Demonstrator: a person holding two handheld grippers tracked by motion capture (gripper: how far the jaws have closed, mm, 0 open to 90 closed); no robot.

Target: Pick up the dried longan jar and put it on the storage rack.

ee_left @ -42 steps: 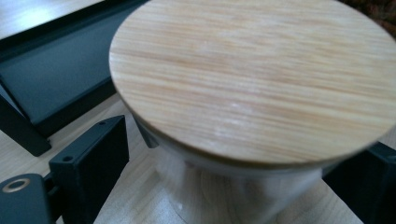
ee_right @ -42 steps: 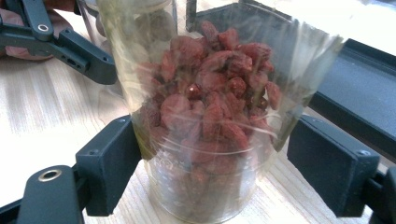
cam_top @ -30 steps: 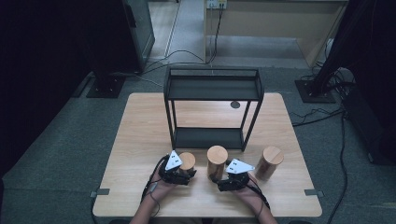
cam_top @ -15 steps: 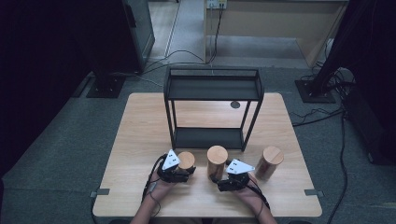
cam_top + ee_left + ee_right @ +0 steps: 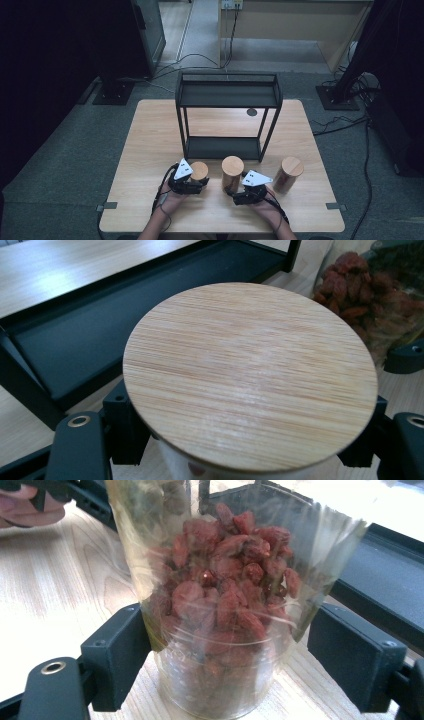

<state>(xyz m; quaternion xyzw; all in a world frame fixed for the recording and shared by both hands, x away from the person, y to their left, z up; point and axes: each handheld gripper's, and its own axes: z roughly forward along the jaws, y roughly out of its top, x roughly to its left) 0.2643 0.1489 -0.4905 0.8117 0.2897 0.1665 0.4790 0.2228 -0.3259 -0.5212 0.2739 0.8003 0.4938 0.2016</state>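
Closing since the earlier frame, the left gripper [image 5: 196, 181] jaws now pinch the upright bamboo-lidded jar [image 5: 199, 171], while the right gripper [image 5: 239, 191] jaws stand spread around the middle jar [image 5: 232, 172]

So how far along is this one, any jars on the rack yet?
None yet: the black rack has no jars on it. The left gripper is shut on the left jar; the right gripper straddles the middle jar, pads apart. The right jar stands untouched. All three remain.
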